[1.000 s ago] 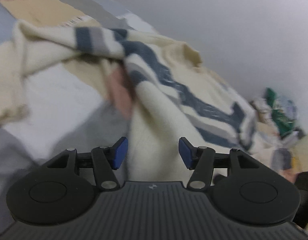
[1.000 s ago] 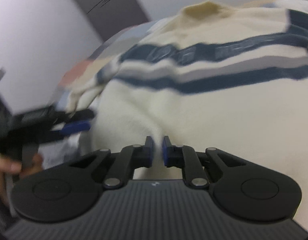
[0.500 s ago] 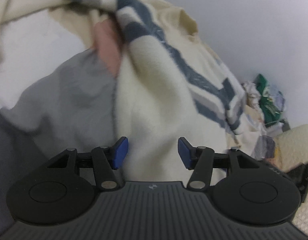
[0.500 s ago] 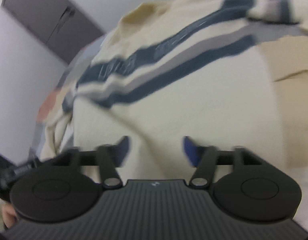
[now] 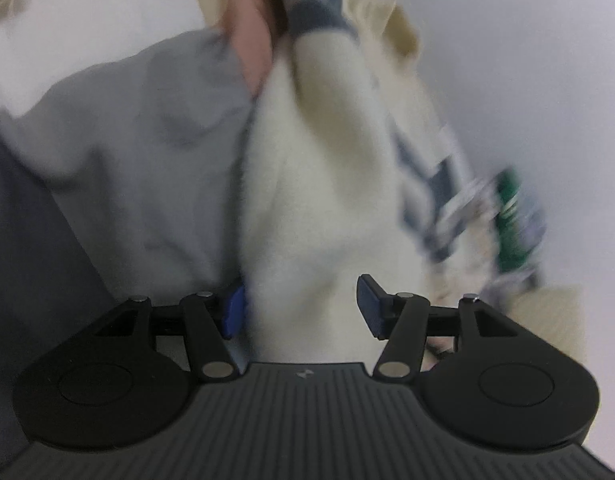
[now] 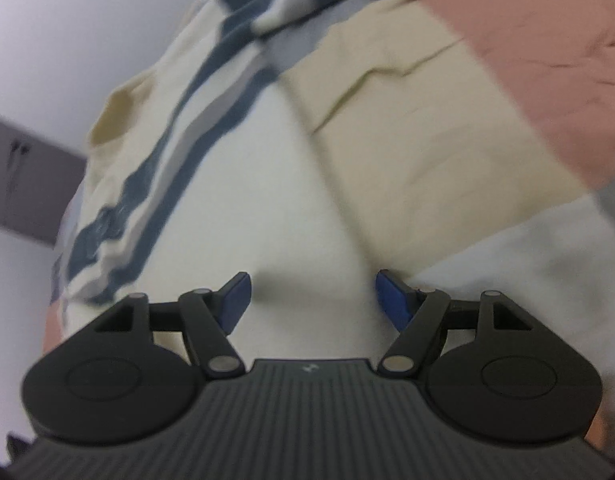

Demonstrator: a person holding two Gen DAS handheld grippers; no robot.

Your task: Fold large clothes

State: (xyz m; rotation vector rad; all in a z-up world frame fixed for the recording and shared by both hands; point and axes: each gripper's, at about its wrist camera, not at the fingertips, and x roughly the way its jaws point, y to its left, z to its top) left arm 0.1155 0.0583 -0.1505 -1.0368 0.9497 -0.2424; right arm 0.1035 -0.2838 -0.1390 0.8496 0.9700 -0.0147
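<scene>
A cream sweater (image 5: 327, 180) with navy and grey stripes lies spread on a bed. In the left wrist view my left gripper (image 5: 301, 308) hovers low over its plain cream part, near the garment's left edge. Its jaws stand open and the blue pads (image 5: 235, 312) press on nothing. In the right wrist view the sweater (image 6: 247, 200) fills the left and middle, its edge running down toward the right pad. My right gripper (image 6: 313, 300) is open just above the cream cloth, gripping nothing. Both views are blurred.
The bed cover has grey (image 5: 147, 140), beige (image 6: 427, 140), pink (image 6: 547, 60) and white (image 6: 507, 260) panels. A heap of other clothes, one green (image 5: 511, 208), lies at the far right by a pale wall (image 5: 527, 60). A dark cabinet (image 6: 19, 184) stands at the left.
My right gripper went from shut to open, rolled, and swung across the sweater toward its edge by the beige panel. My left gripper sank closer to the cloth and rolled, staying open.
</scene>
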